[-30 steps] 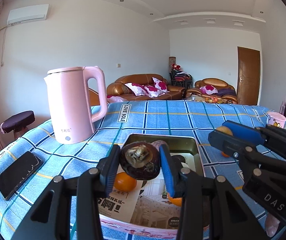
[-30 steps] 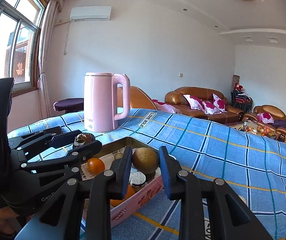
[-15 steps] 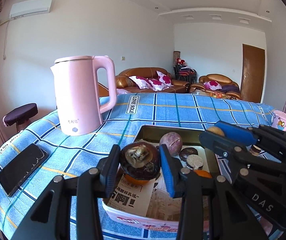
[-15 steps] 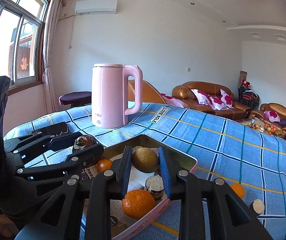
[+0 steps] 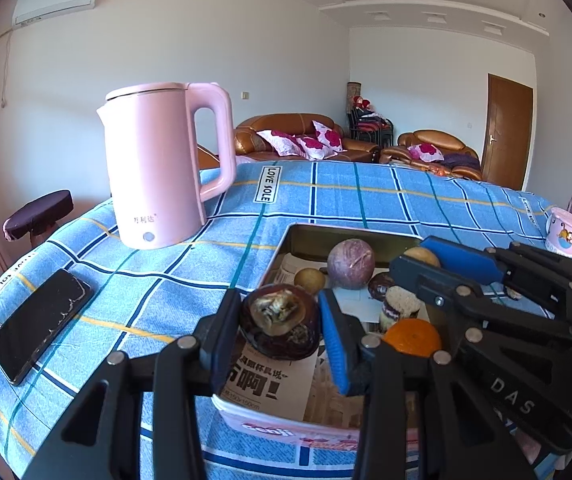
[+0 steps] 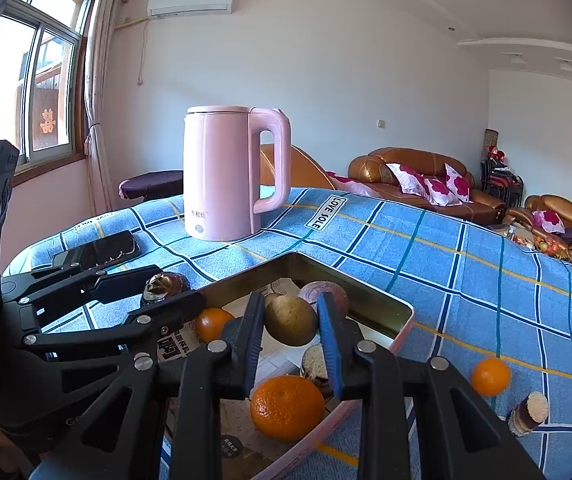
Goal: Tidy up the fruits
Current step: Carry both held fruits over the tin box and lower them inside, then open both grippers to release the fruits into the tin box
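Note:
My left gripper (image 5: 280, 322) is shut on a dark brown mangosteen (image 5: 282, 326), held over the near left corner of the pink-rimmed tin box (image 5: 286, 432). My right gripper (image 6: 290, 326) is shut on a brown-green round fruit (image 6: 290, 320), held above the box (image 6: 401, 320). The box, lined with newspaper, holds an orange (image 6: 286, 406), a second orange (image 6: 212, 322), a purple passion fruit (image 5: 350, 258), a small brown fruit (image 5: 309, 280) and cut sugarcane pieces (image 5: 399, 306). Another orange (image 6: 489, 376) and a sugarcane piece (image 6: 527, 414) lie on the cloth right of the box.
A pink electric kettle (image 5: 158, 168) stands on the blue checked tablecloth (image 5: 365, 200) behind and left of the box. A black phone (image 5: 40, 324) lies near the table's left edge. A small pink cup (image 5: 563, 230) stands at the far right.
Both grippers have come lower and closer over the box, each still holding its fruit. More of the box's inside shows now.

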{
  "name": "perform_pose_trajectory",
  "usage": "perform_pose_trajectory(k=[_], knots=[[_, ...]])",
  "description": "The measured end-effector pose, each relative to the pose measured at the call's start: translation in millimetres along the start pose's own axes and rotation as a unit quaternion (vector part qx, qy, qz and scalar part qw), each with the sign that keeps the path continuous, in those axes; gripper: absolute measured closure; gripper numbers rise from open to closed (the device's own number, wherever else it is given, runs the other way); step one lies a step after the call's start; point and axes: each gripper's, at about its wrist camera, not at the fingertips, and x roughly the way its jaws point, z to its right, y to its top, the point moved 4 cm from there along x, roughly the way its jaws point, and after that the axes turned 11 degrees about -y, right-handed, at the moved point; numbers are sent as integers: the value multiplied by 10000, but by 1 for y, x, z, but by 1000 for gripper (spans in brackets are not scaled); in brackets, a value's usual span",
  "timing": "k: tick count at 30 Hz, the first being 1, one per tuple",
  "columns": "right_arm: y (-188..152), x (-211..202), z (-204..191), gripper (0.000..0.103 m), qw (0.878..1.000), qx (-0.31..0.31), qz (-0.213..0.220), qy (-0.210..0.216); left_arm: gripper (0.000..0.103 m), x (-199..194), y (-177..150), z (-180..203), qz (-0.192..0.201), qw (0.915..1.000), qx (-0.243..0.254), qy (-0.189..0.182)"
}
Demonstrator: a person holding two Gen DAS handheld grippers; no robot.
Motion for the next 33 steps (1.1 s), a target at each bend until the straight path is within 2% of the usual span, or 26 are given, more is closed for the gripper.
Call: perform_pose_trajectory(k=[9,19,22,24,30,33], knots=[[-2,18,-4,74,9993,-91,-359,111,61,4,-4,-4,-144,9999,-60,43],[-4,25,-8,74,9982,-119,-533,250,60,6,-5,-7,-207,9996,-85,142],[-4,24,-7,72,9984,-90,-514,236,52,4,-5,-9,-173,9996,-111,212],[-4,24,-3,69,9986,-7,-485,207,38,1,-5,-12,-115,9995,-164,263],[-4,8,9,56,9996,-50,-257,-102,13,-10,0,-7,88,9996,-93,235],[-6,-9,24,50,9995,-115,-188,-207,10,-15,4,3,202,9997,-66,113]])
